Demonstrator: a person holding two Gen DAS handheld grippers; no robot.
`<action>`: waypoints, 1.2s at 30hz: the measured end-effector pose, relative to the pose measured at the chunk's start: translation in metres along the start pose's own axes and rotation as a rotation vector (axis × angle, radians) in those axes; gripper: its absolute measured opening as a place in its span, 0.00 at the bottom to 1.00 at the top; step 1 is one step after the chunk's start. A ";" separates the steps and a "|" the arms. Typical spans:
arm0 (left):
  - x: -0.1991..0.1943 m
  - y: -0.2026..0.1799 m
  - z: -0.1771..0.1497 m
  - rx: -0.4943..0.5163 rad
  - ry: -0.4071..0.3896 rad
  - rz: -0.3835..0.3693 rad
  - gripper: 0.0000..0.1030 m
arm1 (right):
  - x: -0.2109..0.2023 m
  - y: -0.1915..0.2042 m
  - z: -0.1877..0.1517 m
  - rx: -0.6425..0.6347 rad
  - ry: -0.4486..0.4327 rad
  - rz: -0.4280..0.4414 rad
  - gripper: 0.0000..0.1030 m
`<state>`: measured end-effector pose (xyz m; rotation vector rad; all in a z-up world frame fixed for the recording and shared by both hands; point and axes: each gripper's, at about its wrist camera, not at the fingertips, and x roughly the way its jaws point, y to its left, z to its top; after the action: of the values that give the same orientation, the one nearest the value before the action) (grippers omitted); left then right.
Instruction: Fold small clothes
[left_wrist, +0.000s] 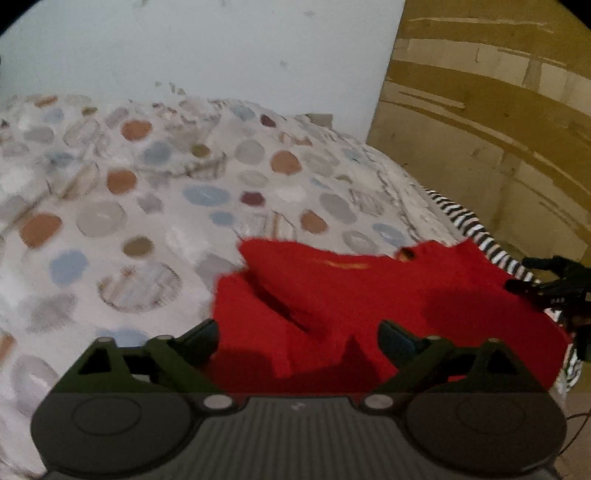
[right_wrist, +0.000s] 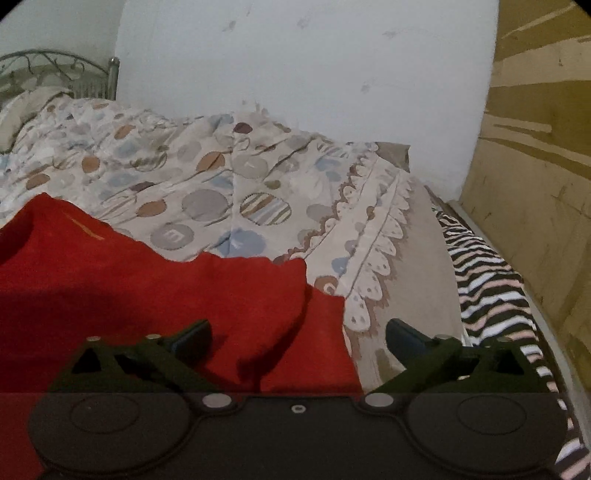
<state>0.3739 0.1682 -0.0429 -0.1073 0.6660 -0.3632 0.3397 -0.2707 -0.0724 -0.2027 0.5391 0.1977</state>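
A small red garment (left_wrist: 369, 295) lies rumpled on a spotted bedspread (left_wrist: 110, 206), with a fold running across its left part. My left gripper (left_wrist: 299, 343) hovers over its near edge with the jaws wide apart and nothing pinched between them. In the right wrist view the same red garment (right_wrist: 147, 288) fills the lower left. My right gripper (right_wrist: 299, 339) stands open over its right corner: the left finger is above red cloth, the right finger above the bedspread (right_wrist: 229, 192). The right gripper also shows at the right edge of the left wrist view as a dark shape (left_wrist: 554, 291).
A zebra-striped sheet (right_wrist: 491, 295) runs along the bed's right side beside a brown board wall (right_wrist: 535, 184). A pale wall (right_wrist: 295, 74) stands behind the bed. A metal bed frame (right_wrist: 55, 70) and a pillow sit at the far left.
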 end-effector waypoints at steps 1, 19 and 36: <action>0.004 -0.002 -0.003 -0.003 0.015 0.000 0.74 | -0.004 0.001 -0.004 0.008 0.000 -0.003 0.99; 0.008 0.028 -0.040 -0.389 0.009 0.065 0.07 | -0.010 0.008 -0.049 0.203 -0.013 -0.030 0.99; -0.056 -0.023 -0.046 -0.238 -0.047 0.270 0.95 | -0.042 0.043 -0.028 0.002 -0.073 -0.119 0.94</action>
<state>0.2977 0.1679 -0.0417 -0.2490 0.6655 -0.0201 0.2804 -0.2416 -0.0796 -0.2242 0.4531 0.0880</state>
